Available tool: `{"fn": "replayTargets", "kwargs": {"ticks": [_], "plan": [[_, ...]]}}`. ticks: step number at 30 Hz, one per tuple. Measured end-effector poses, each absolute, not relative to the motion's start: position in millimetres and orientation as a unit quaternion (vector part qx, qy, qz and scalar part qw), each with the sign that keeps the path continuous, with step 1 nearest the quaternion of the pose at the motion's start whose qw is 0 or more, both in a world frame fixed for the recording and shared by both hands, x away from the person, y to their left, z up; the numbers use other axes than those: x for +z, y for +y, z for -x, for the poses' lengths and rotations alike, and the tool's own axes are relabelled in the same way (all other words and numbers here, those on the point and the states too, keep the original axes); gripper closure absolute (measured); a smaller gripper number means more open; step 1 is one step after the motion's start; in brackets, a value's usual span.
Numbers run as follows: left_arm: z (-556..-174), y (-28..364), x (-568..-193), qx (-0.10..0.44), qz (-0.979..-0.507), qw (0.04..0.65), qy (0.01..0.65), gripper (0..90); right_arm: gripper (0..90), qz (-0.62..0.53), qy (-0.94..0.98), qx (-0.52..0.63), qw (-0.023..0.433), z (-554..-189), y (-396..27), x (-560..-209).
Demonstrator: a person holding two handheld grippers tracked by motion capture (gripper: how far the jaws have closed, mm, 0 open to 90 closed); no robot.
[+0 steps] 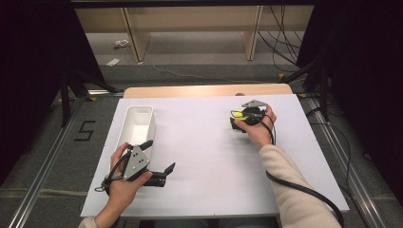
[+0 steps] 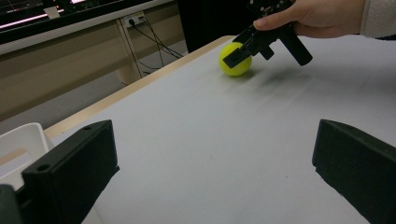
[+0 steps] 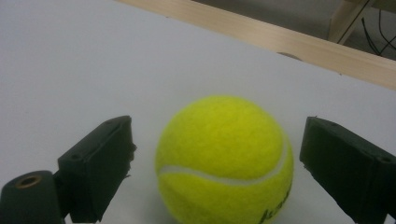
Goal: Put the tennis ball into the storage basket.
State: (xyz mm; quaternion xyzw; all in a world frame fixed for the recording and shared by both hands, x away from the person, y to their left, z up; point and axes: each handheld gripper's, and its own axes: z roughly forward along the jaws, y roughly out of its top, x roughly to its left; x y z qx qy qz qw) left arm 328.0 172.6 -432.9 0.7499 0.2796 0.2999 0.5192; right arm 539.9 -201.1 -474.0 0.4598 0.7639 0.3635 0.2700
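Observation:
A yellow tennis ball (image 3: pixel 224 158) rests on the white tabletop (image 1: pixel 204 152) near its far right. My right gripper (image 3: pixel 217 140) stands open around it, one black jaw on each side, with a gap between each pad and the ball. From above, the right gripper (image 1: pixel 244 116) covers most of the ball (image 1: pixel 248 114). The left gripper view catches the same ball (image 2: pixel 236 63) and the right gripper (image 2: pixel 267 59) from the side. My left gripper (image 1: pixel 159 156) is open and holds nothing at the near left; its jaws (image 2: pixel 212 154) frame bare table.
A long white bin (image 1: pixel 124 128) lies along the table's left side, just beyond my left hand; its corner (image 2: pixel 18 140) is beside the left jaw. A wooden strip (image 1: pixel 209 90) runs along the far edge. Cables trail from both grippers.

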Motion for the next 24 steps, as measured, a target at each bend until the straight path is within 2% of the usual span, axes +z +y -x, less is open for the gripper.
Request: {"fn": "replayTargets", "kwargs": {"ticks": [24], "plan": [[-330, 174, -433, 0.297, -0.751, 0.521, 0.278, 0.0, 12.5, -0.474, 0.760, 0.361, 0.260, -556, -192, -481]]}}
